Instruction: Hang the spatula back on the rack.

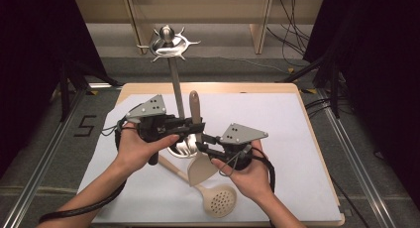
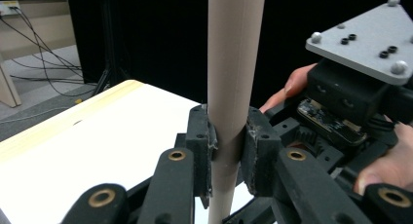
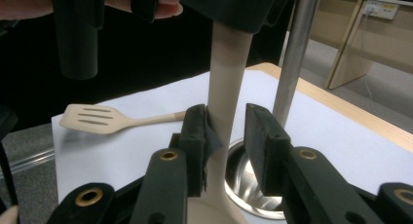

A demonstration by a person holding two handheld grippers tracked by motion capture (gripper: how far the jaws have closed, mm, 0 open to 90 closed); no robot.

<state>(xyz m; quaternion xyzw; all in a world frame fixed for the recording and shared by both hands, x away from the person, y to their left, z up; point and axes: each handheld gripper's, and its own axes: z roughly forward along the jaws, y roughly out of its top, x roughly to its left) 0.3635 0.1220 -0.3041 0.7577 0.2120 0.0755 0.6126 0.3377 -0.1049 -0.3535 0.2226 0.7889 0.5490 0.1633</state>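
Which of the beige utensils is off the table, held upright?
The solid-bladed beige spatula, standing upright between both tools. The perforated skimmer and slotted turner lie flat on the white sheet.

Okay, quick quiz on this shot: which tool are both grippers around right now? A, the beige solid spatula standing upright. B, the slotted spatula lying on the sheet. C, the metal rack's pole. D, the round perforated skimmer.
A: the left gripper clamps the beige spatula's handle, and the right gripper has the same spatula between its jaws lower down, one pad touching and a gap at the other.
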